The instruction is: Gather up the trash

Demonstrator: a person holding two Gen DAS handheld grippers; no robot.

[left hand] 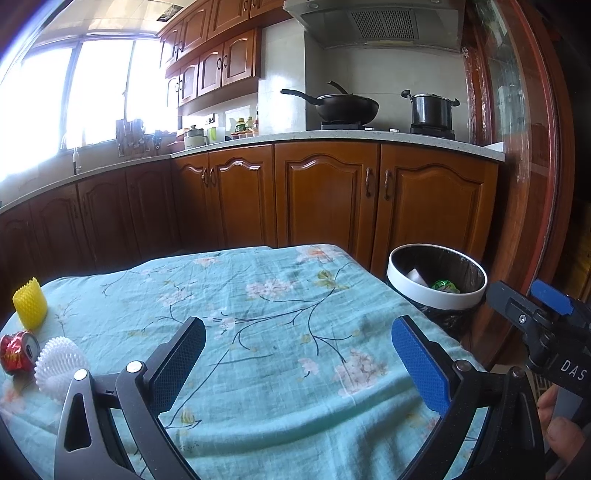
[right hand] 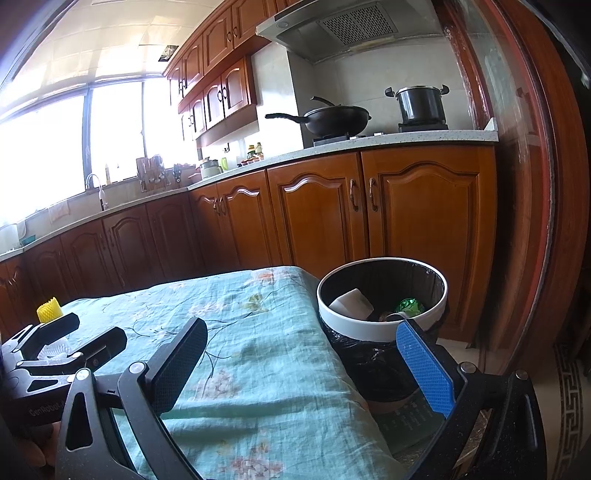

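Left tool: showing black angular frame, one black textured pad, one blue textured pad, silver round screws at finger pivots, triangular cut-out in linkage. Right tool: wearing same black frame, black pad plus blue ribbed pad, silver pivot screws. Bearing white lettering "DAS" on one body, "GenRobot" on other.

Kitchen: wooden cabinets, pale countertop, range hood, bright window glaring left.
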